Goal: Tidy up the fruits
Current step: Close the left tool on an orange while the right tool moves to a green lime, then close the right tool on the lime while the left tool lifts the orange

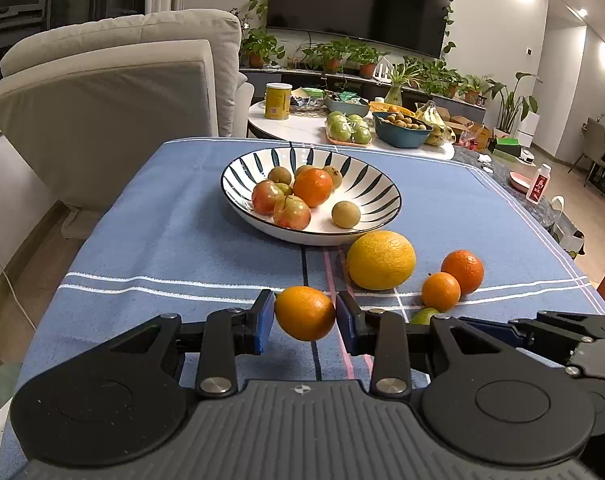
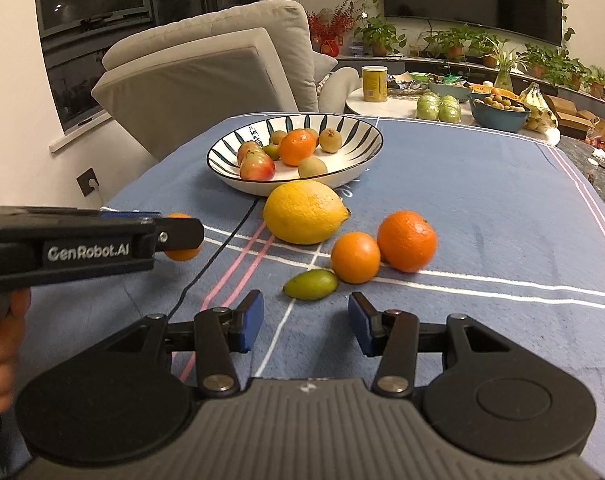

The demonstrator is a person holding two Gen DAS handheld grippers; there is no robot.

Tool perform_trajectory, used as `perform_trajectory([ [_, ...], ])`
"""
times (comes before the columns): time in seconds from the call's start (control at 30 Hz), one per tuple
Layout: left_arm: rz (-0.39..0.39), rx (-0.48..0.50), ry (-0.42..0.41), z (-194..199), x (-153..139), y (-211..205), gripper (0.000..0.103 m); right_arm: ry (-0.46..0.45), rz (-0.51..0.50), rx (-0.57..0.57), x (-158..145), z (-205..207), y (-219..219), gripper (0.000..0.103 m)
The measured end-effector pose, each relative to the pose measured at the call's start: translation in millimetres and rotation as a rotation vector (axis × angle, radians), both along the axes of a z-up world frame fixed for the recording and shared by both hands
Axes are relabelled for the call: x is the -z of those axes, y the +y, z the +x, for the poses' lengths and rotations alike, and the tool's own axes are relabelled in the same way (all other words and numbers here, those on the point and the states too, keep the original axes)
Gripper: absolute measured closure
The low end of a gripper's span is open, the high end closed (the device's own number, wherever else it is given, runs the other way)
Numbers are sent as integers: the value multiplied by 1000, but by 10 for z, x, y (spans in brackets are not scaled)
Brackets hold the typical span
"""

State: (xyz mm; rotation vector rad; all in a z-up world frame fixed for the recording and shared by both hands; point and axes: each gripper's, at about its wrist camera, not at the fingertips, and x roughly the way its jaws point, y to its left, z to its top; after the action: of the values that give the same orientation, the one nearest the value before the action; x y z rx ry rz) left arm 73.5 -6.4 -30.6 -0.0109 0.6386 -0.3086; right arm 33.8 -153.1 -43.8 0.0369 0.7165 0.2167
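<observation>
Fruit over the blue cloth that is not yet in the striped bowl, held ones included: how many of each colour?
Orange: 3, larger mandarin, smaller mandarin, held mandarin in the left gripper
Yellow: 1, large citrus
Green: 1, small green fruit
Total: 5

Four mandarins [image 2: 407,241], one lemon [image 2: 304,213], two apples [image 1: 291,212].
</observation>
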Motion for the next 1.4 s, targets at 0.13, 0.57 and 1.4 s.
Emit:
perform_trajectory([
  [0.13,-12,-10,6,15,30,58,71,0,-6,-5,9,45,52,23],
  [0.57,-56,-31,27,77,100,236,71,-29,-79,-5,42,158,199,24],
  [1.4,-33,-7,-50,-228,-141,133,71,-118,-8,34,-269,-65,80,24],
])
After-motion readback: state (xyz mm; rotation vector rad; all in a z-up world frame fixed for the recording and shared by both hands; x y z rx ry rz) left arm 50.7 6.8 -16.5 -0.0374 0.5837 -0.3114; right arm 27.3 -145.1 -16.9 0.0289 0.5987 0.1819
